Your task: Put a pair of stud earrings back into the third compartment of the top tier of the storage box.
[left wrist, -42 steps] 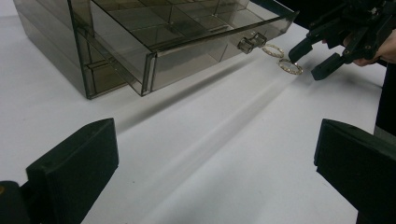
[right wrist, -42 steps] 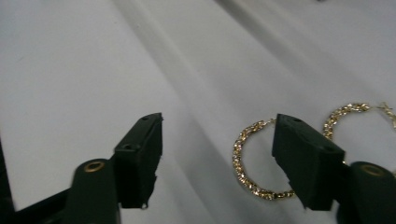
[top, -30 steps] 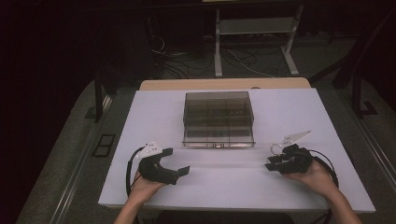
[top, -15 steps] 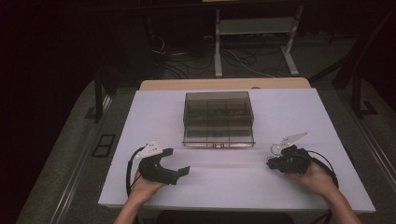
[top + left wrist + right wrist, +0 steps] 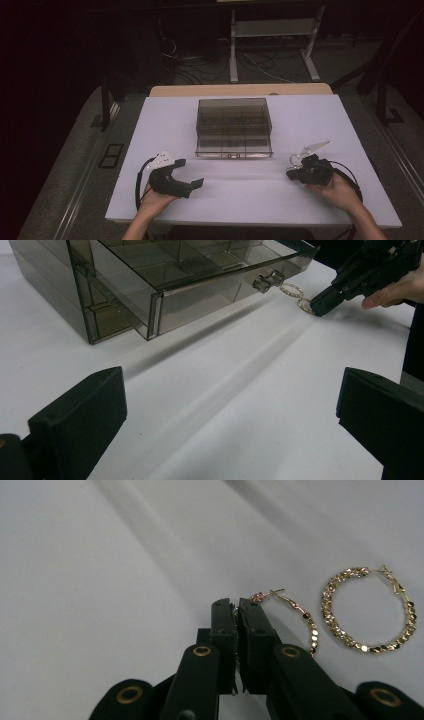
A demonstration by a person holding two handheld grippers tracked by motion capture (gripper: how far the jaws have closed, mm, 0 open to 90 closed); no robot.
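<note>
Two gold hoop earrings lie on the white table (image 5: 250, 200) at the right. My right gripper (image 5: 236, 622) has just been closing and its jaws now pinch the rim of one gold hoop earring (image 5: 306, 622). The other earring (image 5: 367, 610) lies flat just beside it, untouched. In the high view the right gripper (image 5: 292, 172) sits low at the front right of the smoky clear drawer box (image 5: 234, 125). My left gripper (image 5: 192, 182) rests at the front left, open and holding nothing. Its own view looks between its wide-apart jaws, left gripper (image 5: 230, 425), toward the box's pulled-out drawer (image 5: 200, 285) and the earrings (image 5: 297, 292).
The drawer is divided into several compartments and has a small clear knob (image 5: 267, 280) on its front. A crease runs across the white table cover (image 5: 260, 365). Beyond the table's far edge stand a metal frame (image 5: 270, 45) and cables on a dark floor.
The right gripper's jaws have drawn together on the earring. Both hands have stayed where they were.
</note>
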